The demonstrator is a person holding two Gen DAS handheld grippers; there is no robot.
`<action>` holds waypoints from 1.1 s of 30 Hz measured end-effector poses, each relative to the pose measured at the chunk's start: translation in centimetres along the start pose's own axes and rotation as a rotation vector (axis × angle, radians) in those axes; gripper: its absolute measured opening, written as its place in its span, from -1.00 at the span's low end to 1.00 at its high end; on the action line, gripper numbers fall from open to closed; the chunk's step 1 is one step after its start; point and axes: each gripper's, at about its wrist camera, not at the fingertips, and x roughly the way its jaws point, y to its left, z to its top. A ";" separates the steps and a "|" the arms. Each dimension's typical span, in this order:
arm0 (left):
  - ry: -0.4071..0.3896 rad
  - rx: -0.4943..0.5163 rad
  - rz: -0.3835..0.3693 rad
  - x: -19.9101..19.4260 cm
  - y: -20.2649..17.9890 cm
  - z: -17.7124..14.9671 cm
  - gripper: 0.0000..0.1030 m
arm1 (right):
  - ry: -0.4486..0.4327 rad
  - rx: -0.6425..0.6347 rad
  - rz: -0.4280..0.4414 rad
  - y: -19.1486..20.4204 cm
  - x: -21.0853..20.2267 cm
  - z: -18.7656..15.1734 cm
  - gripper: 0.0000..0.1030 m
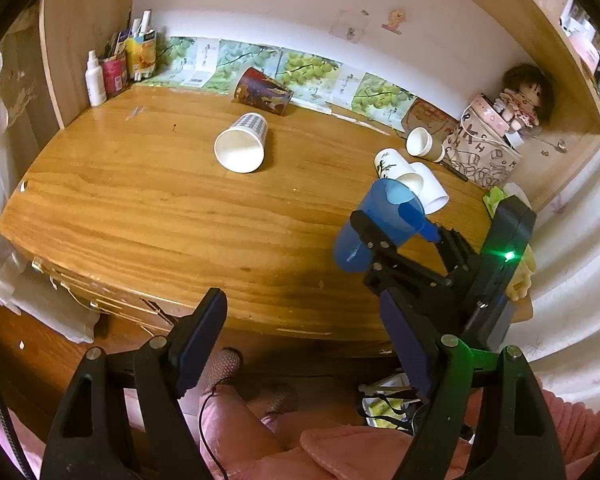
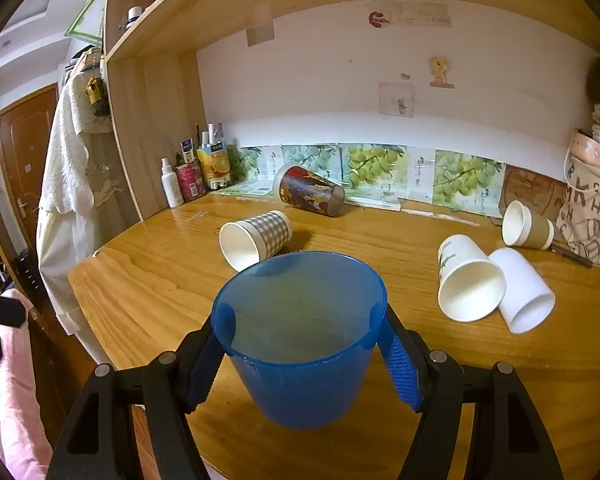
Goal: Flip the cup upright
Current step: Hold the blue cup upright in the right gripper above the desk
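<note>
My right gripper (image 2: 302, 344) clenches the blue cup (image 2: 300, 340) near its rim, mouth up above the surface (image 2: 148, 280), my left gripper (image 1: 304, 340) hangs released, and a thin-walled squeeze could let it slip or tip on landing.

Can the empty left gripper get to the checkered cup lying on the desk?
Probably yes. The left gripper is open and holds nothing, and the checkered cup lies on its side with bare desk in front of it. The right gripper, holding the blue cup, is off to the side.
</note>
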 end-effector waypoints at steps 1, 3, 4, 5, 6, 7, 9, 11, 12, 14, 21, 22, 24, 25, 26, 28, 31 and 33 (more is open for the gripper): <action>0.004 0.003 -0.005 0.0 -0.1 0.0 0.59 | -0.002 0.000 -0.003 0.1 0.0 -0.2 0.40; 0.015 0.010 -0.005 0.1 -0.2 0.1 0.59 | 0.000 0.011 -0.012 0.0 0.2 -0.5 0.40; 0.017 0.016 -0.001 0.1 -0.2 0.1 0.59 | -0.002 0.017 -0.014 0.0 0.3 -0.7 0.40; 0.018 0.023 0.002 0.1 -0.3 0.1 0.59 | -0.002 0.020 -0.020 0.0 0.4 -0.8 0.40; 0.021 0.030 0.004 0.1 -0.3 0.2 0.59 | -0.002 0.019 -0.028 -0.1 0.5 -0.9 0.40; 0.023 0.034 0.004 0.2 -0.3 0.3 0.59 | -0.006 0.019 -0.033 -0.1 0.6 -1.0 0.40; 0.037 0.039 0.013 0.5 -0.3 0.4 0.59 | -0.009 0.023 -0.038 -0.1 0.8 -1.2 0.40; 0.045 0.038 0.009 0.7 -0.1 0.6 0.59 | -0.006 0.024 -0.041 0.0 1.1 -1.4 0.40; 0.050 0.035 0.006 0.8 0.1 0.7 0.59 | -0.003 0.021 -0.044 0.0 1.2 -1.4 0.40; 0.055 0.032 0.006 0.9 0.3 0.9 0.59 | -0.004 0.007 -0.056 0.2 1.3 -1.4 0.41; 0.056 0.007 0.006 0.9 1.1 1.7 0.59 | 0.011 0.006 -0.058 0.7 1.6 -1.7 0.41; 0.057 0.009 0.010 0.9 1.1 1.8 0.59 | 0.014 0.012 -0.054 0.7 1.7 -1.8 0.41; 0.058 0.013 0.016 1.0 1.1 2.0 0.59 | 0.016 0.020 -0.047 0.9 1.8 -1.9 0.41; 0.060 0.014 0.018 1.0 1.1 2.1 0.59 | 0.015 0.019 -0.047 1.0 1.7 -1.9 0.41; 0.063 0.015 0.019 1.1 1.2 2.1 0.59 | 0.013 0.015 -0.046 1.1 1.8 -2.0 0.41; 0.069 0.015 0.018 1.2 1.1 2.2 0.59 | 0.011 -0.001 -0.049 1.4 1.8 -2.0 0.41; 0.069 0.017 0.015 1.1 1.0 2.3 0.59 | 0.007 -0.018 -0.048 1.6 1.7 -2.1 0.41; 0.071 0.022 0.016 1.0 0.8 2.3 0.59 | 0.010 -0.011 -0.047 1.6 1.6 -2.1 0.41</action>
